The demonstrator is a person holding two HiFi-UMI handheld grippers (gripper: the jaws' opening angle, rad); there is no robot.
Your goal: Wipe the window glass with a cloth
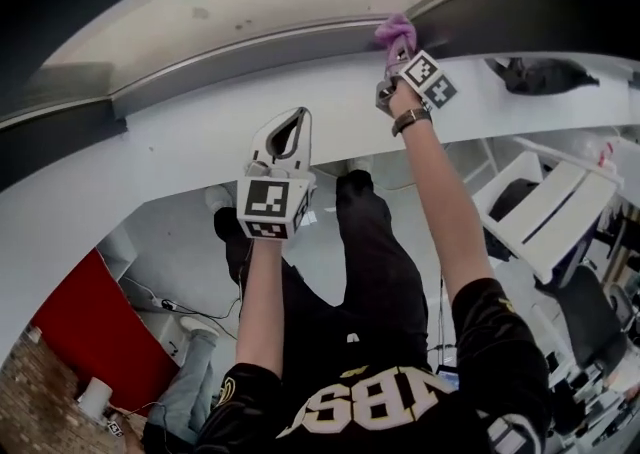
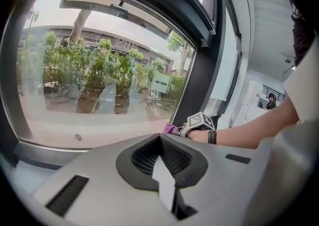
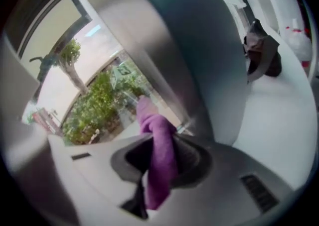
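Observation:
The window glass [image 1: 250,12] sits in a dark frame above a white sill [image 1: 160,142]. My right gripper [image 1: 396,50] is shut on a purple cloth [image 1: 393,30] and holds it against the glass at its lower right corner, beside the dark frame post. In the right gripper view the cloth [image 3: 158,155] hangs folded between the jaws of that gripper [image 3: 159,135], its tip at the glass [image 3: 94,95]. My left gripper [image 1: 300,114] hovers over the sill to the left, shut and holding nothing. In the left gripper view it [image 2: 160,138] faces the glass [image 2: 99,80], with the cloth [image 2: 169,128] beyond it.
A dark crumpled object [image 1: 545,74] lies on the sill to the right, also in the right gripper view [image 3: 261,53]. White bottles [image 3: 289,11] stand past it. Below the sill are a white chair [image 1: 545,207] and a red cabinet [image 1: 90,332].

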